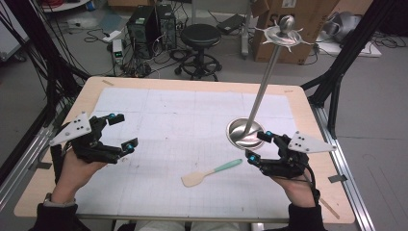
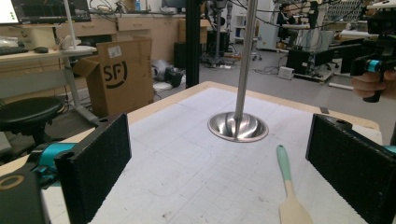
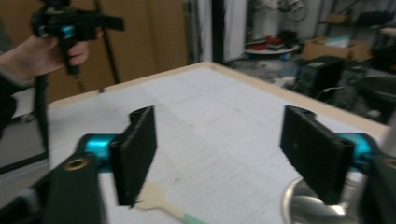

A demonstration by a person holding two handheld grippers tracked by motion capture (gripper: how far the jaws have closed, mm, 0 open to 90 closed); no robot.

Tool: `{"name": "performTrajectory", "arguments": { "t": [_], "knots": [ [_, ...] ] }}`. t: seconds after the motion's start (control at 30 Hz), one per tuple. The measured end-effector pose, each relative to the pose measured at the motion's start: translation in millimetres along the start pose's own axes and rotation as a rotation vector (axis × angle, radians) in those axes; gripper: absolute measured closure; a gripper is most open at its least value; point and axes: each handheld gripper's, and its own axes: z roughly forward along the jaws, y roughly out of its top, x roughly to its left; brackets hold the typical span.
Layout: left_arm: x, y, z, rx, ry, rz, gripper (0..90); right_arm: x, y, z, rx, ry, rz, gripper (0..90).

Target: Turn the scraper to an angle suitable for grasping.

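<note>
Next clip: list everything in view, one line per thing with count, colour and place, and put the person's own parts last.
Spatula: 1, pale wooden blade, mint-green handle, lying flat on the mat between the grippers, nearer the right one.
Metal stand: 1, silver, round dished base at mat's right, tall pole rising to a spiked disc with a knob on top.
Grid mat: 1, white, covering the tabletop.
Table: 1, light wood edge.
Stool: 1, black, on the floor behind the table.
Cardboard box: 1, brown, behind the stand.
Computer towers: 2, black, floor at back.
Left gripper: 1, black, open, over mat's left edge.
Right gripper: 1, black, open, beside the stand's base.
Hands: 2, dark sleeves, bottom edge.
</note>
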Motion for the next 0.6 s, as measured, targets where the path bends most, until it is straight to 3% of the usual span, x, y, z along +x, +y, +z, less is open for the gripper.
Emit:
{"name": "performTrajectory", "arguments": {
  "t": [0.03,0.13,0.27,0.43,0.6],
  "knots": [
    [-0.2,-0.5,-1.1,0.002,0.000,0.000,7.2,1.1,-1.7,5.5,0.032,0.027,-0.001,45.2],
    [-0.2,-1.0,-2.5,0.007,0.004,0.002,7.2,1.7,-4.3,12.8,0.075,0.037,0.005,65.5],
    [-0.5,-2.4,-5.3,0.010,0.010,-0.002,7.2,1.4,-11.2,25.7,0.126,0.025,0.072,85.7],
    [-1.3,-4.8,-9.1,0.023,0.019,-0.001,7.2,-0.5,-23.6,49.7,0.192,0.024,0.104,89.3],
    [-1.7,-6.2,-15.8,0.027,0.037,0.003,7.2,4.8,-35.3,79.2,0.274,0.031,0.073,89.3]
  ]
}}
